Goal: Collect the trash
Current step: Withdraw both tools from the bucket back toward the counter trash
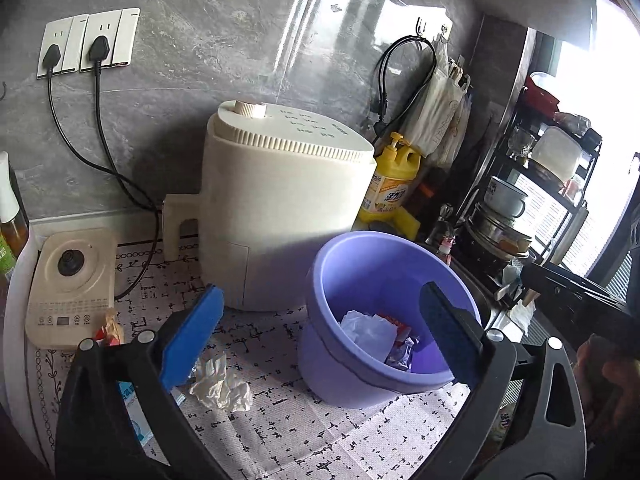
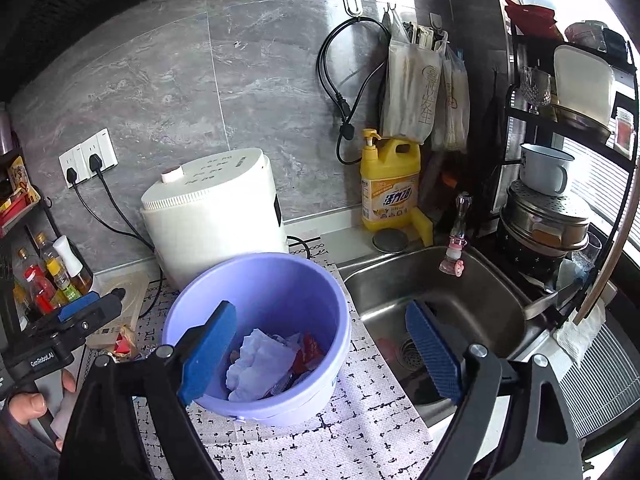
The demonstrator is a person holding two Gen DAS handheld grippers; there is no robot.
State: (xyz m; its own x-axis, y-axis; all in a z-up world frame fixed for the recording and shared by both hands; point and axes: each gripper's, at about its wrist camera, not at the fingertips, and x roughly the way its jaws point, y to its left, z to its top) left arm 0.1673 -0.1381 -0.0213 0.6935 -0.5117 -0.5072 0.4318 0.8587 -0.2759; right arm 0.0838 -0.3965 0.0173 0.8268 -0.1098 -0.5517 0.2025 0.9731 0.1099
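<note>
A purple plastic bucket (image 1: pixel 384 280) (image 2: pixel 256 280) stands on the patterned counter mat and holds crumpled white paper (image 1: pixel 370 330) (image 2: pixel 260 360) and red wrappers (image 2: pixel 308 350). My left gripper (image 1: pixel 320 328) is open and empty above the bucket's left side. A crumpled white tissue (image 1: pixel 220 384) lies on the mat under its left finger. A red and tan wrapper (image 1: pixel 112 326) (image 2: pixel 124 340) lies further left. My right gripper (image 2: pixel 320 348) is open and empty over the bucket's right rim. The left gripper also shows at the left edge of the right wrist view (image 2: pixel 80 312).
A cream appliance (image 1: pixel 280 208) (image 2: pixel 216 208) stands behind the bucket. A kettle base (image 1: pixel 68 284) sits left. A yellow detergent bottle (image 2: pixel 390 184), a steel sink (image 2: pixel 440 304) and a dish rack (image 2: pixel 560 184) are to the right. Sauce bottles (image 2: pixel 44 280) stand far left.
</note>
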